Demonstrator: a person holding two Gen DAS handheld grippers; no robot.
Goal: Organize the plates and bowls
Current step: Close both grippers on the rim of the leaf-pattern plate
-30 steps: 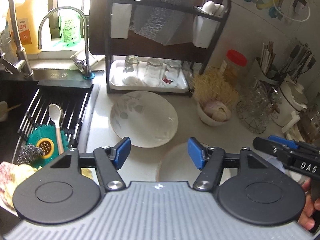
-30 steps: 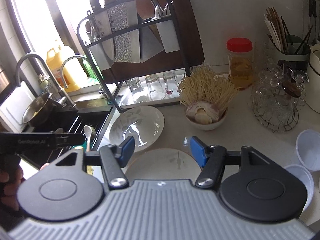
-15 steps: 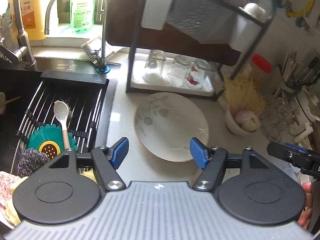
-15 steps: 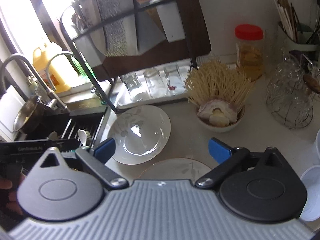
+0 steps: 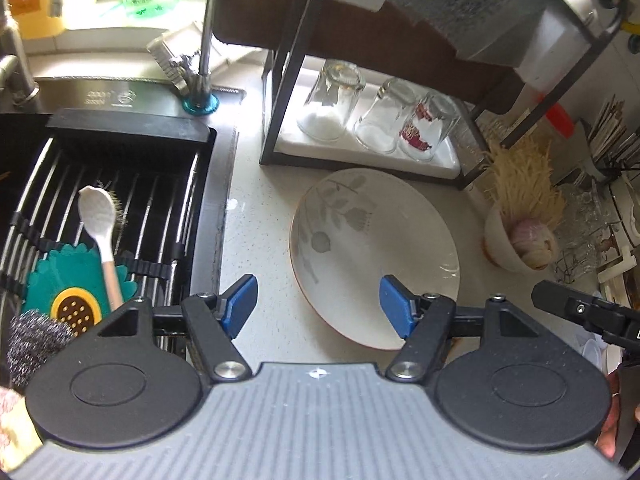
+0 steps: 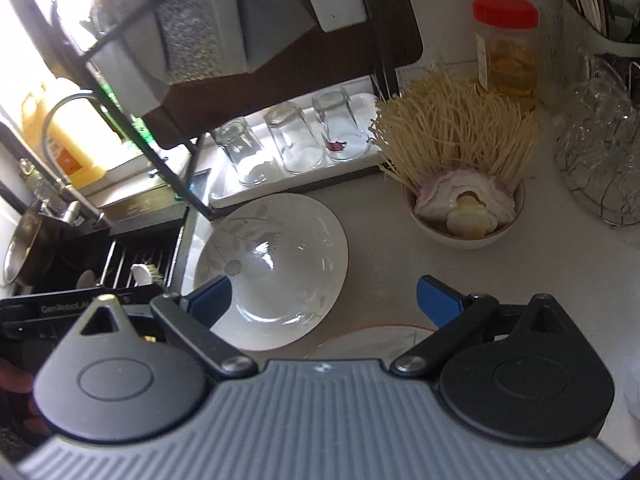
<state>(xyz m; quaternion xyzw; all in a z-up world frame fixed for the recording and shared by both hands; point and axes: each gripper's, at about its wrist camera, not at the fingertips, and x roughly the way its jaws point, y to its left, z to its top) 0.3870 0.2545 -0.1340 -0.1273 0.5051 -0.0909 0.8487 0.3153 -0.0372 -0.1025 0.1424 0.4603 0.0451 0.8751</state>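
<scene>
A white deep plate with a grey leaf print lies on the pale counter in front of the black dish rack; it also shows in the right wrist view. My left gripper is open and empty, just above the plate's near left rim. My right gripper is open wide and empty, above the plate's near right side. A second flat plate lies closer, mostly hidden under the right gripper. The right gripper's body shows at the right edge of the left wrist view.
A black rack holds a white tray with three upturned glasses. The sink with a drainer, spoon and scrubbers is on the left. A small bowl with garlic and noodles, a red-lidded jar and a wire basket stand on the right.
Both grippers have moved forward and down toward the leaf-print plate, which now looks larger. The right gripper's jaws have opened wider. The left jaws have stayed open.
</scene>
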